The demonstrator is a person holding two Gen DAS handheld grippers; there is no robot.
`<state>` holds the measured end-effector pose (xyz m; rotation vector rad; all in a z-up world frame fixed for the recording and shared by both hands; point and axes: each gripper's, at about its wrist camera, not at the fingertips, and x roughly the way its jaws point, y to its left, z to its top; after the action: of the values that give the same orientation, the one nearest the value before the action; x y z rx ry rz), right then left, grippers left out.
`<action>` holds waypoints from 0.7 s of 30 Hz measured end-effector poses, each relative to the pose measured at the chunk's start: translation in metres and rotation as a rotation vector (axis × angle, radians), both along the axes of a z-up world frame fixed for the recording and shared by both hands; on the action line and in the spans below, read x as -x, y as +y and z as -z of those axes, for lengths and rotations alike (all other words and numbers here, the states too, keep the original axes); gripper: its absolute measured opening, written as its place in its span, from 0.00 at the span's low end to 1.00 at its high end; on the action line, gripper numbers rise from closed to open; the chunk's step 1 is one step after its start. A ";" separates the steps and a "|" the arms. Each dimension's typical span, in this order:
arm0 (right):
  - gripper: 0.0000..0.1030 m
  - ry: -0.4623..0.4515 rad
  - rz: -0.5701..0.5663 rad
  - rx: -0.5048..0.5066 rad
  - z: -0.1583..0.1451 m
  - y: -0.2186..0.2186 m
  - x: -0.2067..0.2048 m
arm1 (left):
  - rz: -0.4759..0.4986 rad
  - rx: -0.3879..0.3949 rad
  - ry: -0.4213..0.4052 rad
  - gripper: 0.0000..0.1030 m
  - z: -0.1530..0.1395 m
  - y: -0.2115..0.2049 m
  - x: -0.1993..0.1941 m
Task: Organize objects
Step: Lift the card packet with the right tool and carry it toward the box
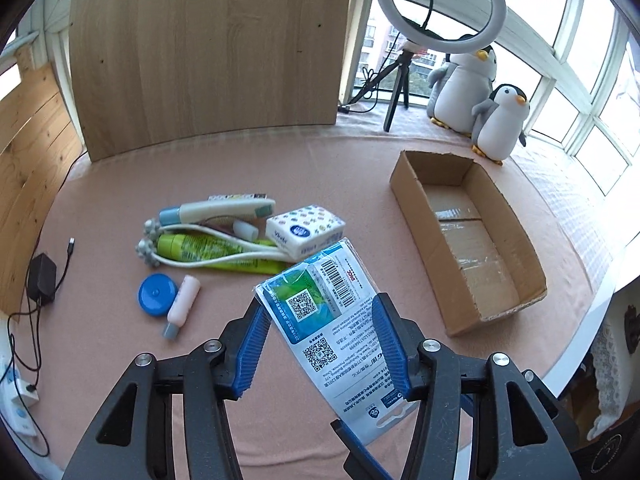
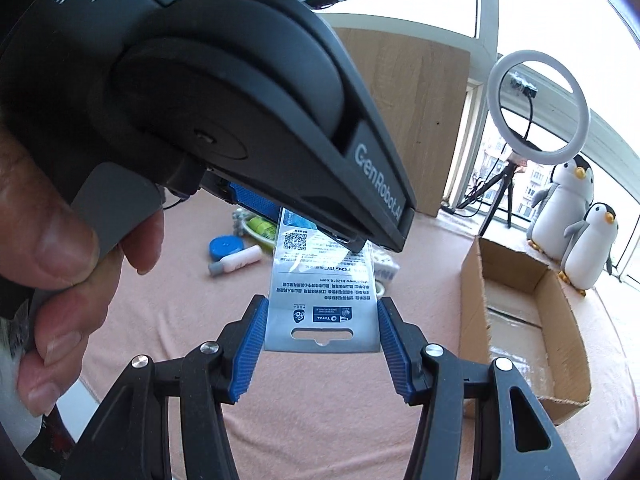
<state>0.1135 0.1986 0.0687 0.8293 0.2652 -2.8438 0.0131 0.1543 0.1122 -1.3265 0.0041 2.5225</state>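
Note:
A flat retail package (image 1: 320, 320) with QR codes and a barcode hangs above the pink table, and my left gripper (image 1: 318, 300) is shut on it across its width. In the right wrist view the package's hang-tab end (image 2: 324, 320) sits between the blue fingers of my right gripper (image 2: 320, 300), which is open and flanks its edges. An open, empty cardboard box (image 1: 408, 196) lies to the right. A pile to the left holds a tissue pack (image 1: 304, 232), a green tube (image 1: 208, 250), a white tube (image 1: 224, 210), a blue round lid (image 1: 158, 294) and a pink bottle (image 1: 182, 304).
A tall wooden board (image 1: 208, 60) stands at the back. A ring light on a tripod (image 1: 440, 4) and two plush penguins (image 1: 464, 84) sit by the window. A black charger with cable (image 1: 40, 280) lies at the left. A hand (image 2: 60, 240) holds the left gripper's handle.

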 end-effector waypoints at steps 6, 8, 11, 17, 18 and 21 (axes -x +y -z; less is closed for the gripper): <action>0.49 0.022 0.058 -0.004 -0.009 0.021 0.001 | 0.065 0.026 0.037 0.55 -0.012 0.034 0.004; 0.49 0.028 0.087 -0.011 -0.011 0.033 0.001 | 0.090 0.025 0.044 0.55 -0.016 0.048 0.007; 0.49 0.032 0.121 -0.026 -0.013 0.053 -0.001 | 0.146 0.021 0.054 0.55 -0.021 0.078 0.012; 0.49 0.007 0.204 -0.044 -0.008 0.094 -0.002 | 0.241 -0.034 -0.041 0.55 -0.015 0.131 0.030; 0.49 -0.002 0.214 -0.045 -0.006 0.101 0.000 | 0.248 -0.042 -0.061 0.55 -0.012 0.135 0.034; 0.49 -0.021 0.237 -0.047 -0.001 0.118 0.004 | 0.282 -0.044 -0.106 0.55 -0.005 0.157 0.045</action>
<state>0.1093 0.3166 0.0700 0.9581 0.2474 -3.0556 -0.0319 0.3115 0.1173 -1.3378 0.1056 2.2041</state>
